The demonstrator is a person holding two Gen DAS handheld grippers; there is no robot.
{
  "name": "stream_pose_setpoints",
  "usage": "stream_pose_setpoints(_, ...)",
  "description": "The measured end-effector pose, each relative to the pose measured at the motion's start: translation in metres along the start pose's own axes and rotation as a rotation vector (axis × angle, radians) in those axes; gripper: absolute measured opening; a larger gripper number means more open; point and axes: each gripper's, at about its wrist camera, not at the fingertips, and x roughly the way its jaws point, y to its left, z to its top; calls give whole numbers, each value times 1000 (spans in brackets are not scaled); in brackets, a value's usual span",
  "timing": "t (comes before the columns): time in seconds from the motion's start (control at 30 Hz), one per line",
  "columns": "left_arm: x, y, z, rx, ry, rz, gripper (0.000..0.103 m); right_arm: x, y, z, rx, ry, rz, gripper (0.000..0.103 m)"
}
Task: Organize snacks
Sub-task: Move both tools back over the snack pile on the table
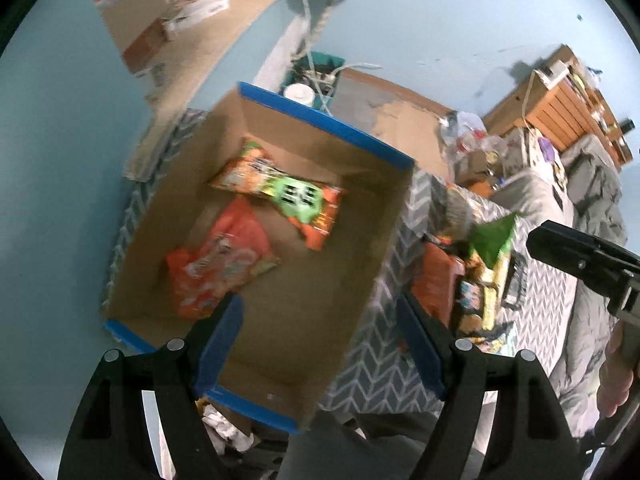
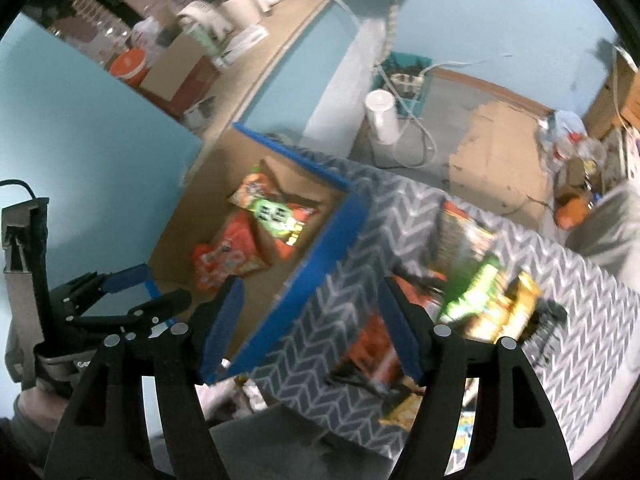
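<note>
A cardboard box with blue-taped rims (image 1: 328, 122) (image 2: 332, 236) stands on a grey chevron cloth. Inside lie an orange snack bag (image 1: 220, 256) (image 2: 226, 258) and an orange-and-green snack pack (image 1: 280, 190) (image 2: 274, 212). A pile of loose snack packs (image 1: 476, 280) (image 2: 480, 300) lies on the cloth to the box's right. My left gripper (image 1: 320, 344) is open and empty above the box's near edge. My right gripper (image 2: 310, 328) is open and empty above the box's right rim and the pile. The left gripper (image 2: 128, 292) also shows in the right wrist view.
The chevron cloth (image 1: 380, 364) (image 2: 580, 292) covers the surface. On the floor behind are a white cylinder (image 2: 382, 116), a teal bin with cables (image 2: 408, 76), flat cardboard (image 2: 500, 152) and clutter (image 1: 480, 148). A wooden shelf (image 1: 560, 108) stands at right.
</note>
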Motion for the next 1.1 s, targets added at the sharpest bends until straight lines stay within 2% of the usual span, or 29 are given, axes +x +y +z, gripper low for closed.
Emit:
stream_pose_setpoints(0.37,19,-74,-15,107,59,-33,80,-37,-84,-46,143,-19,-65,72)
stream_pose_setpoints(0.67,46,-123,-26,136,134,-59,82,-54,-147,-79,241,-19,-104,74)
stream_pose_setpoints(1.0,78,-162,-36,132,195,-60,83,-46,-213,-103,327,20,-136,75)
stream_pose_setpoints(1.1,89,-170,-37,112,217,-61,83,-37,-228,-107,346,42,-153,83)
